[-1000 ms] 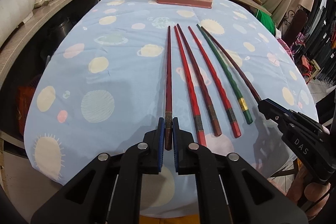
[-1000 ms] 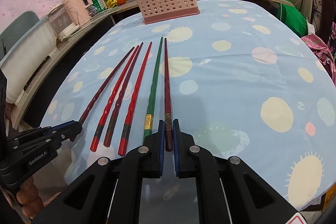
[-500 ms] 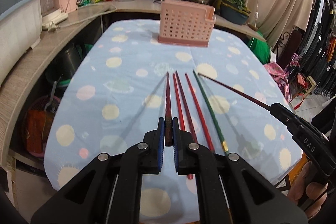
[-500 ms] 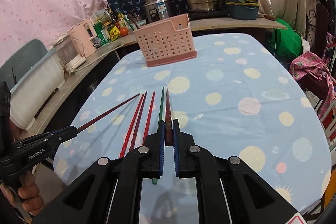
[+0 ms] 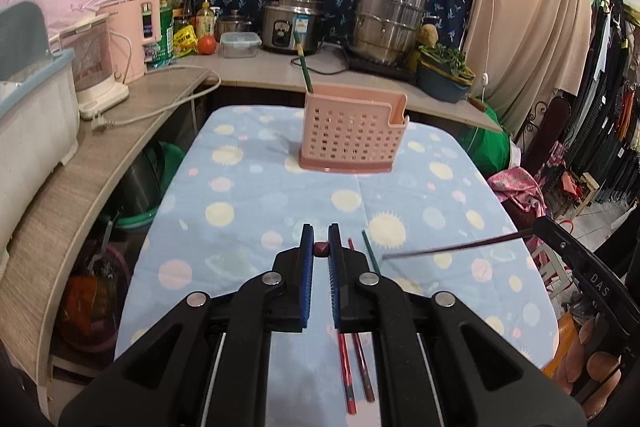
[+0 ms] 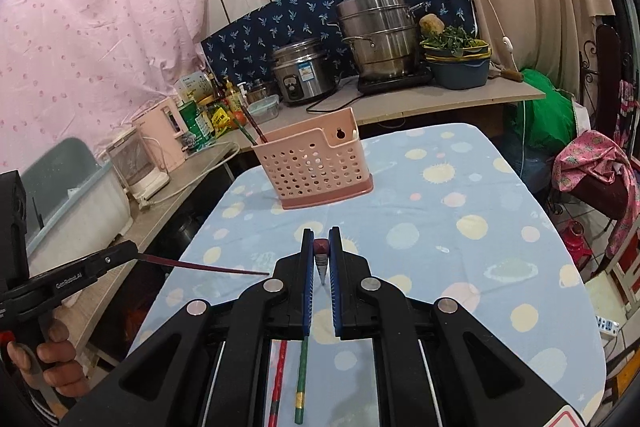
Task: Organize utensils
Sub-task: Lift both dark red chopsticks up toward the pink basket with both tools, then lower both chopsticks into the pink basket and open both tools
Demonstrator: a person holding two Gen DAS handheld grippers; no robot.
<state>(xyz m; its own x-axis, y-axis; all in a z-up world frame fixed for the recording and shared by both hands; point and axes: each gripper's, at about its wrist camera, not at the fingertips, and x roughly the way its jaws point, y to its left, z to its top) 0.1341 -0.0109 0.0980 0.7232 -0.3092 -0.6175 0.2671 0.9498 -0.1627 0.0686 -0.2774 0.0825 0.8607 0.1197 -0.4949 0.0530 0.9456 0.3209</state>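
Note:
My left gripper (image 5: 321,249) is shut on a dark red chopstick (image 5: 321,249), seen end-on between the blue pads; it also shows from the right wrist view (image 6: 200,266), pointing right. My right gripper (image 6: 321,247) is shut on another dark red chopstick (image 6: 321,247), which shows in the left wrist view (image 5: 452,247), pointing left. Both are lifted above the table. The pink perforated utensil basket (image 5: 353,135) (image 6: 316,167) stands at the table's far end with chopsticks (image 6: 250,129) in it. Red (image 5: 346,371) and green (image 6: 301,379) chopsticks lie on the cloth below the grippers.
The table has a blue cloth with dots (image 5: 248,211). A counter behind and to the left holds a rice cooker (image 5: 290,23), steel steamer pot (image 5: 386,21), pink appliance (image 5: 136,35) and a blue-rimmed bin (image 5: 32,107). Clothes hang at the right.
Both grippers have risen from the table, each lifting its chopstick, and tilted up so the chopsticks now hang downward and show end-on. The other chopsticks stay on the cloth.

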